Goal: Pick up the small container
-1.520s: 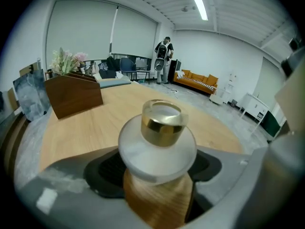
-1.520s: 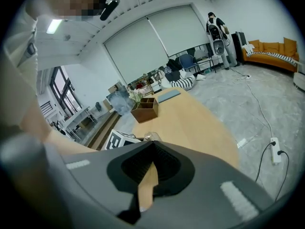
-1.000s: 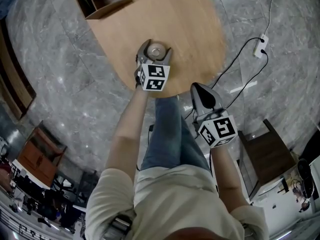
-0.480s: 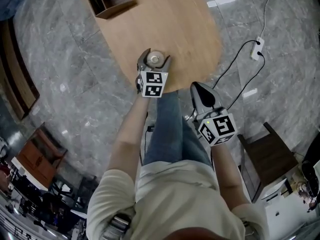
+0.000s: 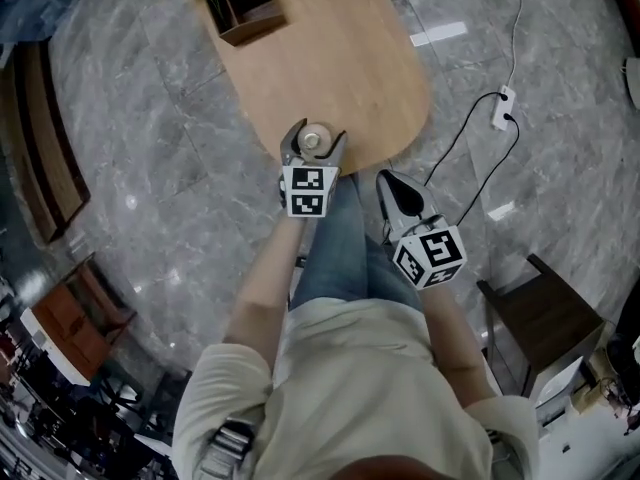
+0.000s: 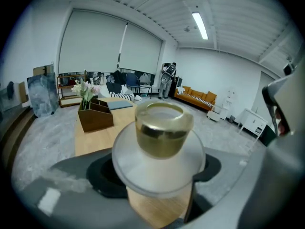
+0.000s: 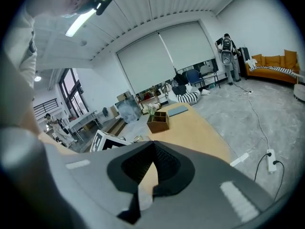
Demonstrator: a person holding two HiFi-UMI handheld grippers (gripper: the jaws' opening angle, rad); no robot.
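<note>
The small container (image 5: 313, 139), a frosted jar with a gold cap (image 6: 163, 130), sits between the jaws of my left gripper (image 5: 314, 148), which is shut on it. It hangs over the near end of the oval wooden table (image 5: 350, 68), close to the edge, and fills the middle of the left gripper view. My right gripper (image 5: 387, 179) is off the table's near edge, over the person's leg, shut with nothing in it; its dark pads (image 7: 164, 168) meet in the right gripper view.
A wooden organizer with flowers (image 5: 243, 6) stands at the table's far end, also as the organizer (image 6: 95, 116) in the left gripper view. A power strip with cable (image 5: 500, 108) lies on the marble floor at right. A dark wooden stool (image 5: 545, 323) is at lower right.
The left gripper, shut on the container, has drawn back from the table's middle toward its near edge. The view has pulled away from the table. The right gripper has stayed shut.
</note>
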